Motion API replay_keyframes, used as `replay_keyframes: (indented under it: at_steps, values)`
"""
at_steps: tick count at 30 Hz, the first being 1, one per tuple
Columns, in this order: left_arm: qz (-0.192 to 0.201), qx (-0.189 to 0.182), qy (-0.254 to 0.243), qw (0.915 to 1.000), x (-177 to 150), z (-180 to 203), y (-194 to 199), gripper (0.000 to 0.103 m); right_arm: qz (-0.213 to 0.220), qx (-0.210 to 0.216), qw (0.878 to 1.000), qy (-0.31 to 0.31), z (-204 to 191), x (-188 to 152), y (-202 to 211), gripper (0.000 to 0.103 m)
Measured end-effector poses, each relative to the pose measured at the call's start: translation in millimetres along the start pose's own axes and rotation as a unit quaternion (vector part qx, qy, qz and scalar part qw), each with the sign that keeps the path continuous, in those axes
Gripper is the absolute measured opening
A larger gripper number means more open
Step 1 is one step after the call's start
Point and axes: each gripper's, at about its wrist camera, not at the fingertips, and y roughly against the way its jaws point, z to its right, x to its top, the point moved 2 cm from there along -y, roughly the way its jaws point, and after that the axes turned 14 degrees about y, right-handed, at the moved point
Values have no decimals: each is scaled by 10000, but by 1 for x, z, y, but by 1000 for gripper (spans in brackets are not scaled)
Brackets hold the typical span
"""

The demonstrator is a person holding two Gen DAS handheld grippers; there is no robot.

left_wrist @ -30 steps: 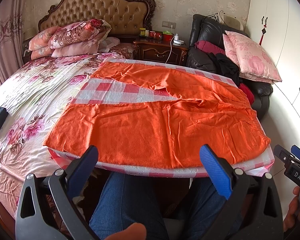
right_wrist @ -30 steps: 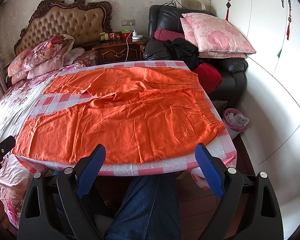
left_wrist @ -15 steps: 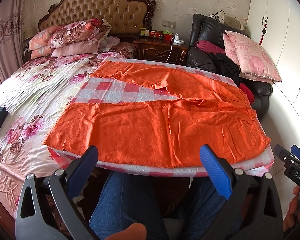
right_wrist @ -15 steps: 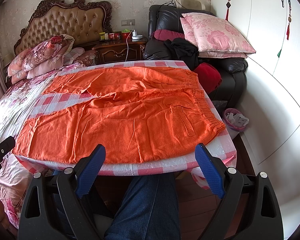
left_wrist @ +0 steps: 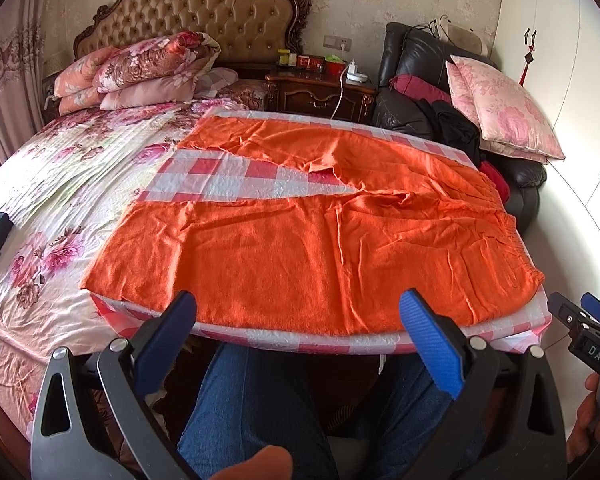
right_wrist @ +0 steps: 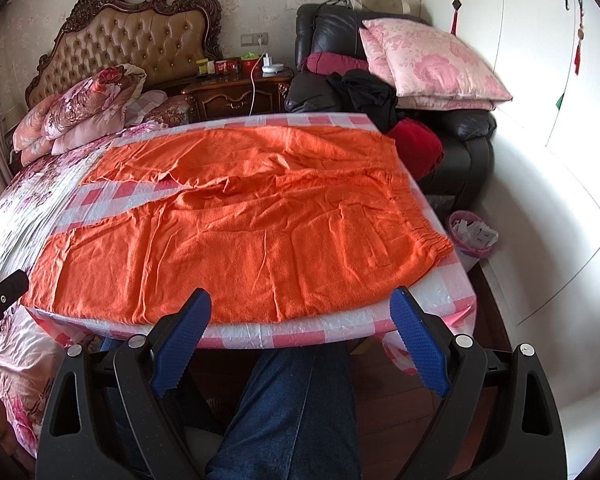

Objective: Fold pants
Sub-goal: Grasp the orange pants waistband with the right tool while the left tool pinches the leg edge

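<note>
Orange fleece-like pants [left_wrist: 320, 240] are spread flat on a table covered with a pink-and-white checked plastic cloth [left_wrist: 236, 178], directly ahead of both hand-held grippers. The elastic waistband [right_wrist: 416, 208] is seen toward the right, and the two legs are splayed toward the left, with a wedge of checked cloth showing between them. The near leg is laid along the table's front edge, just beyond the fingertips of both tools.

The left gripper [left_wrist: 300, 322] is held below and in front of the table edge, its blue-padded fingers [left_wrist: 428, 340] spread wide with nothing between them. The right gripper [right_wrist: 302, 316] is held likewise, its blue ridged pads [right_wrist: 418, 342] parted widely and clear of the fabric. No contact with the pants is made by either tool.

Blue denim-clad legs [right_wrist: 296, 408] of the person are seen beneath the grippers, under the table edge. To the left of the grippers a bed with a floral quilt [left_wrist: 60, 184] is seen; a black leather armchair [right_wrist: 460, 148] bearing a pink floral cushion [right_wrist: 432, 64] is seen beyond the table's far right corner.
</note>
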Motion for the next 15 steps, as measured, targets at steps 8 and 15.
replay_keyframes:
  at_steps: [8,15]
  values:
    - [-932,-372,491,9937,19,-24,-82,101,-599,271,9973,-339,53,19,-78,88]
    - [-1382,-353,1096,9837,34,-56,-122,99,-1280,374,9911,1,139,121,-196,88]
